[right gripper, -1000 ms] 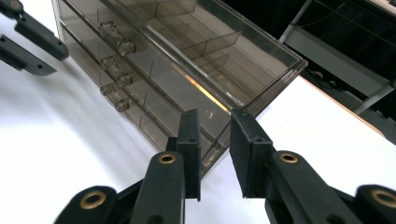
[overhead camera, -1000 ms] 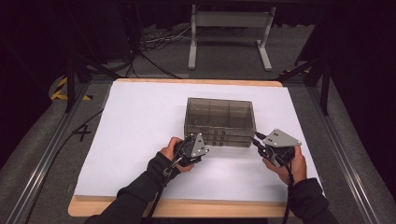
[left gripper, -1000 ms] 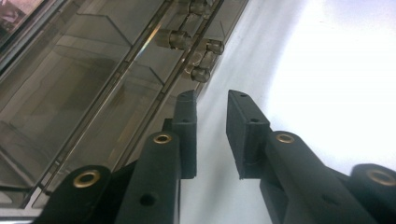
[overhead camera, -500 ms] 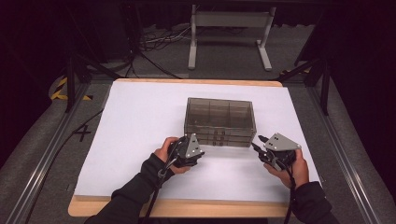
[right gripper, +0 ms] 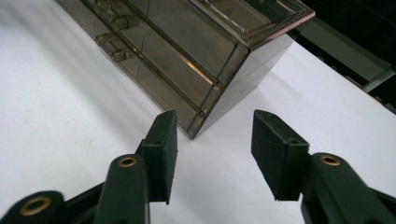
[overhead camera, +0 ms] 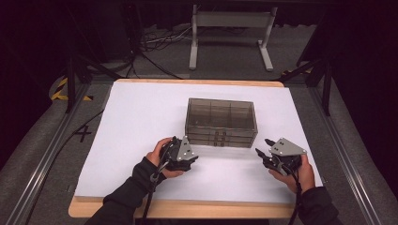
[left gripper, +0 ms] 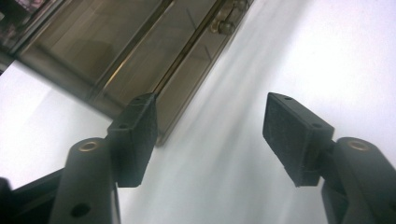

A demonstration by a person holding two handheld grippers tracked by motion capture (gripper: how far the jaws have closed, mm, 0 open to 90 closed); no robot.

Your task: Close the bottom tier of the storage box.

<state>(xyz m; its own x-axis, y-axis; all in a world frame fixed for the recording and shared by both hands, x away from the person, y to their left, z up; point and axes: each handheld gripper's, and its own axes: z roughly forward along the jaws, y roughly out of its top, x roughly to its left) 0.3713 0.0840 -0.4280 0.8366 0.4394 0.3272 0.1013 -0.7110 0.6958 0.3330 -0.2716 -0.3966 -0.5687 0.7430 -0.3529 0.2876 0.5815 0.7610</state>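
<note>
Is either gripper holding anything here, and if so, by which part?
Nothing is held. The left gripper and right gripper are both open and empty, short of the smoky plastic drawer box.

A wooden table (overhead camera: 197,210) carries a white sheet (overhead camera: 141,122), with a smoky clear drawer box (overhead camera: 220,123) on it.

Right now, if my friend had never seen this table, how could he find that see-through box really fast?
Find the white sheet covering the wooden table. Near its middle, just beyond the left gripper and the right gripper, stands the smoky clear plastic box. It is the one boxy thing on the sheet, with dividers inside and small latches on its front.
</note>
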